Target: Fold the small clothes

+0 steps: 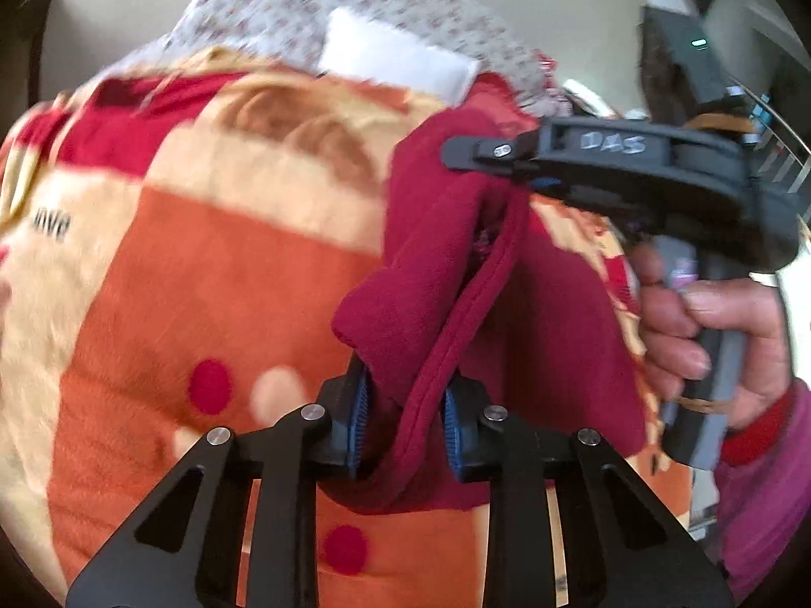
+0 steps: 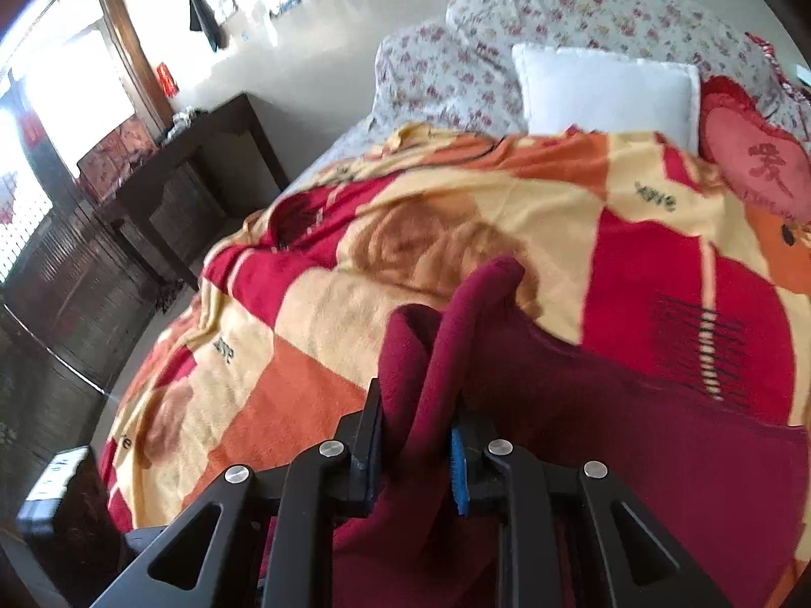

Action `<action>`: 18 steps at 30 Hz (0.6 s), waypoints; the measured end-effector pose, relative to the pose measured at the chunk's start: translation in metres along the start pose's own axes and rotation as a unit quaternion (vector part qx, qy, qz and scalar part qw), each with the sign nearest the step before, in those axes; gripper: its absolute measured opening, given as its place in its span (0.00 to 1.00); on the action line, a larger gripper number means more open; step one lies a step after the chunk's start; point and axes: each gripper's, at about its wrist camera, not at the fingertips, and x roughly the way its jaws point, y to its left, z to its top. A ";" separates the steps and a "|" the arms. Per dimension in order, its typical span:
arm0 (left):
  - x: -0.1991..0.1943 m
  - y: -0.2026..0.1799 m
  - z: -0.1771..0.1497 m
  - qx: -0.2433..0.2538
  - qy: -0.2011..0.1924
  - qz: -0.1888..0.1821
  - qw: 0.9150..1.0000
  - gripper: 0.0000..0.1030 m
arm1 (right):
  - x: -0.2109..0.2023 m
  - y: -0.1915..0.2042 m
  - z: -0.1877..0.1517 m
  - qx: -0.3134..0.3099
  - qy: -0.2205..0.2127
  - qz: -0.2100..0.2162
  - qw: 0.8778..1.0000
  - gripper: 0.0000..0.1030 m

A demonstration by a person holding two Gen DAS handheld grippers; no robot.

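Note:
A dark red fleece garment (image 1: 431, 263) hangs between both grippers above a bed. My left gripper (image 1: 405, 420) is shut on a bunched edge of it, its blue pads pressing the cloth. My right gripper also shows in the left wrist view (image 1: 486, 162), up and to the right, clamped on another edge, with a hand on its handle. In the right wrist view my right gripper (image 2: 418, 451) is shut on folds of the same garment (image 2: 583, 405), which drapes to the right over the blanket.
An orange, red and cream blanket (image 2: 456, 213) covers the bed. A white pillow (image 2: 608, 91), floral bedding (image 2: 583, 10) and a red heart cushion (image 2: 755, 162) lie at the head. A dark wooden table (image 2: 177, 167) stands left of the bed.

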 end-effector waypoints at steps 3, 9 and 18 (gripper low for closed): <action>-0.005 -0.036 0.011 0.035 -0.008 -0.009 0.999 0.23 | -0.031 -0.019 0.001 0.013 -0.022 0.002 1.000 0.18; 0.005 -0.112 0.019 0.097 -0.003 -0.050 0.994 0.22 | -0.092 -0.066 -0.010 0.024 -0.056 -0.022 0.998 0.15; 0.082 -0.195 -0.004 0.156 0.062 -0.073 0.983 0.22 | -0.122 -0.158 -0.062 0.083 -0.051 -0.073 0.993 0.14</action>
